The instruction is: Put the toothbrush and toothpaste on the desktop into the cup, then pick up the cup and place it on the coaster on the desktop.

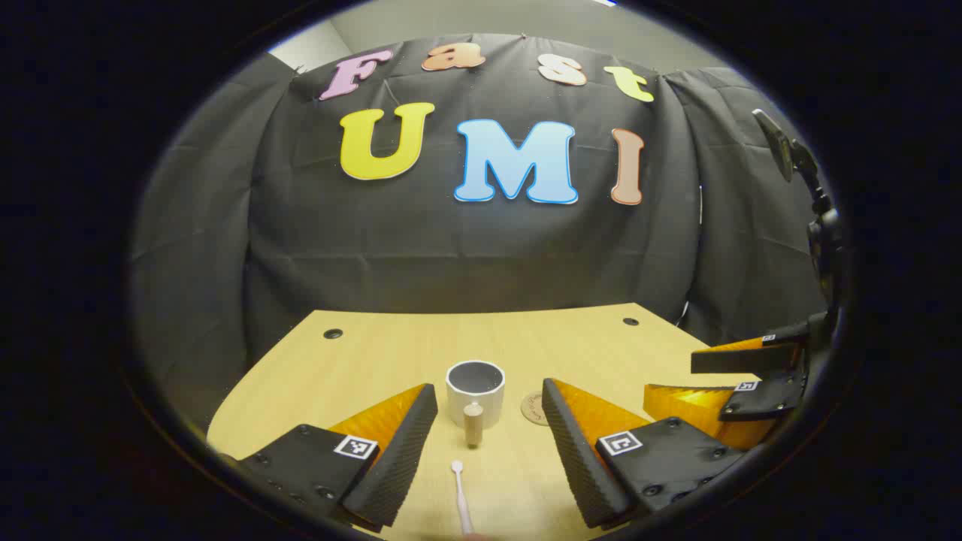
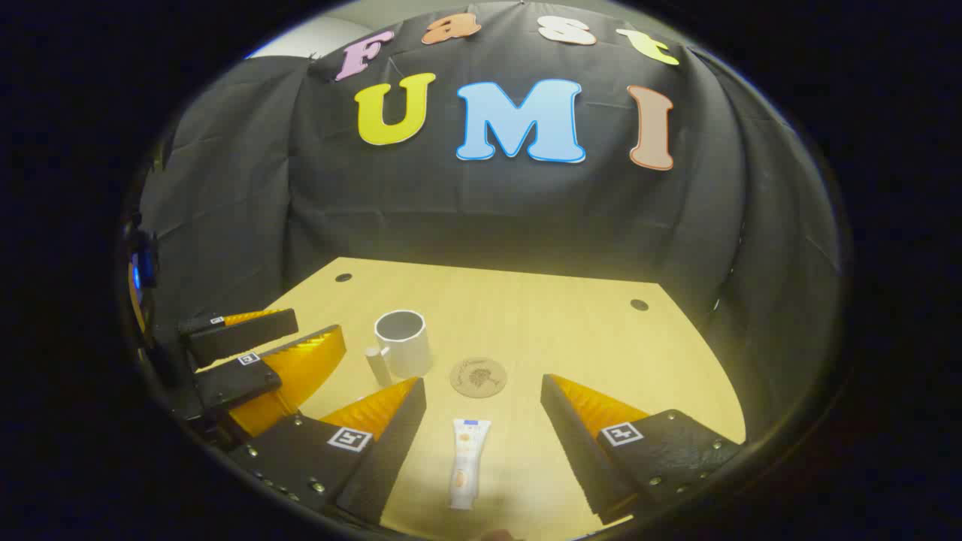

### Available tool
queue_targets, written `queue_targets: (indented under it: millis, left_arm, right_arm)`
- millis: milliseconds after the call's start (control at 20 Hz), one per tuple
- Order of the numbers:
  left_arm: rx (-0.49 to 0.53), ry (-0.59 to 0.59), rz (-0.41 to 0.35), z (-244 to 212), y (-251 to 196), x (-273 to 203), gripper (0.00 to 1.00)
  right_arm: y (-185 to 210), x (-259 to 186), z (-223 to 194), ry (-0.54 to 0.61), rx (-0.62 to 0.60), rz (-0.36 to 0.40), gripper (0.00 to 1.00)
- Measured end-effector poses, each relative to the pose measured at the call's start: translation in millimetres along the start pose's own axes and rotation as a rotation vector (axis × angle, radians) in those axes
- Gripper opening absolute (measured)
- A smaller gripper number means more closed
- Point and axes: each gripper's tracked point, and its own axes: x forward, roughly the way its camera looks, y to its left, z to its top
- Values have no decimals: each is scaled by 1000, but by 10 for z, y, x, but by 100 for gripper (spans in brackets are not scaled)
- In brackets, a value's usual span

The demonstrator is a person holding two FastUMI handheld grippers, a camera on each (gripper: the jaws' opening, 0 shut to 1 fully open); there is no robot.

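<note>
A white cup [image 1: 475, 387] with a wooden peg handle [image 1: 473, 424] stands upright mid-table, dead ahead of my open left gripper [image 1: 488, 389]. A white toothbrush [image 1: 460, 488] lies on the wood between that gripper's fingers, head toward the cup. The round cork coaster [image 1: 532, 409] sits just right of the cup, partly behind a finger. In the right gripper view, a white toothpaste tube [image 2: 467, 462] lies flat between the fingers of my open right gripper [image 2: 482, 385]. Beyond it are the coaster [image 2: 478, 376] and the cup [image 2: 404, 342]. Each gripper hovers beside the other [image 1: 670, 378] [image 2: 319, 330].
The light wooden table [image 1: 376, 353] has two cable holes [image 1: 333, 333] [image 1: 630, 321] near its far edge and a curved front left edge. Black cloth closes the booth behind it. A stand with a clamp [image 1: 785, 150] rises at the right.
</note>
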Motion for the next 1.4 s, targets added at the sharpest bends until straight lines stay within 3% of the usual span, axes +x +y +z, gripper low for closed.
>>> queue_targets:
  millis: [50,600,900,950,1350,1400]
  left_arm:
    - [0,0,0,-2,-6,-15,92]
    - [0,111,-17,-310,-83,13,91]
    - [-25,382,13,-977,72,151,92]
    - [-31,451,12,-1140,68,155,99]
    - [-55,827,27,-1892,227,64,99]
    - [-61,857,27,-1944,232,69,94]
  right_arm:
    - [2,-6,-16,0,0,-1,94]
    - [17,14,-176,89,59,-6,95]
    - [89,145,-582,285,100,10,95]
    - [109,207,-728,335,106,10,95]
    - [215,416,-1252,583,135,54,95]
    - [213,441,-1300,606,135,57,95]
